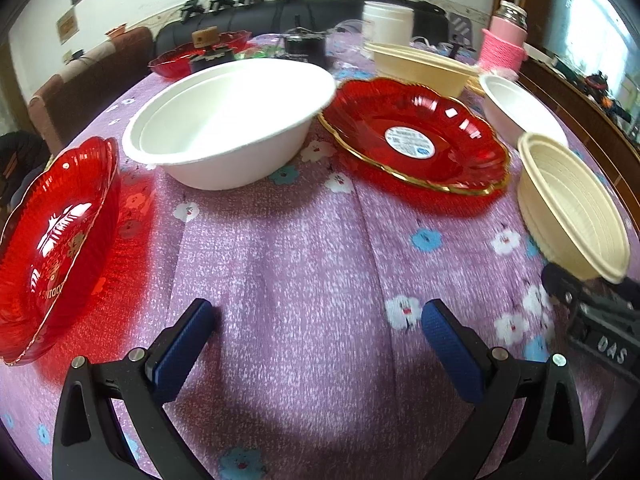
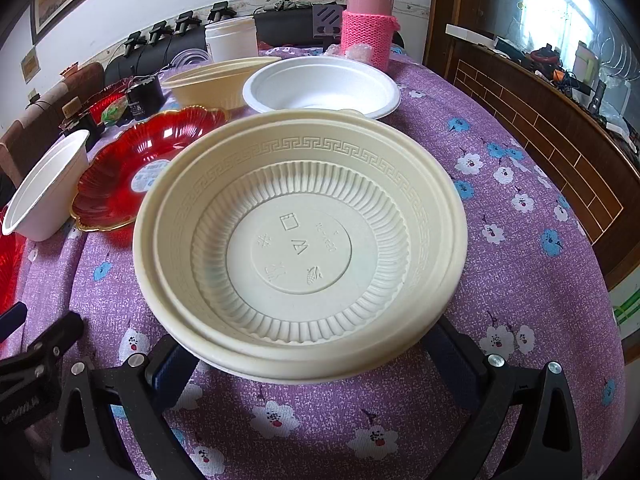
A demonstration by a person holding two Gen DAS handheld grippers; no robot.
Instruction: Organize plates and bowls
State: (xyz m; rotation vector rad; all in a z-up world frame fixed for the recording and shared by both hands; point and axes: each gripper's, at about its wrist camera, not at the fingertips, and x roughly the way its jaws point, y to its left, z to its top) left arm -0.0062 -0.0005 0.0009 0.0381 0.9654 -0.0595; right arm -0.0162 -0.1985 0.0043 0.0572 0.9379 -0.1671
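Note:
My left gripper [image 1: 316,320] is open and empty, low over the purple flowered cloth. Ahead of it stand a white bowl [image 1: 228,120], a red gold-rimmed plate [image 1: 416,136] with a sticker, and another red plate [image 1: 56,236] at the left. My right gripper [image 2: 308,356] is open with its fingers either side of a cream ribbed bowl [image 2: 300,240], whose near rim lies between them; whether they touch it I cannot tell. That bowl also shows at the right of the left wrist view [image 1: 572,208]. Behind it are a white bowl [image 2: 320,88] and cream bowls [image 2: 216,84].
A pink flask [image 2: 368,20] in a knitted sleeve and a white tub [image 2: 232,40] stand at the table's far end. A dark jar [image 2: 144,96] and a red dish [image 1: 200,52] sit far left. A wooden cabinet [image 2: 540,120] runs along the right.

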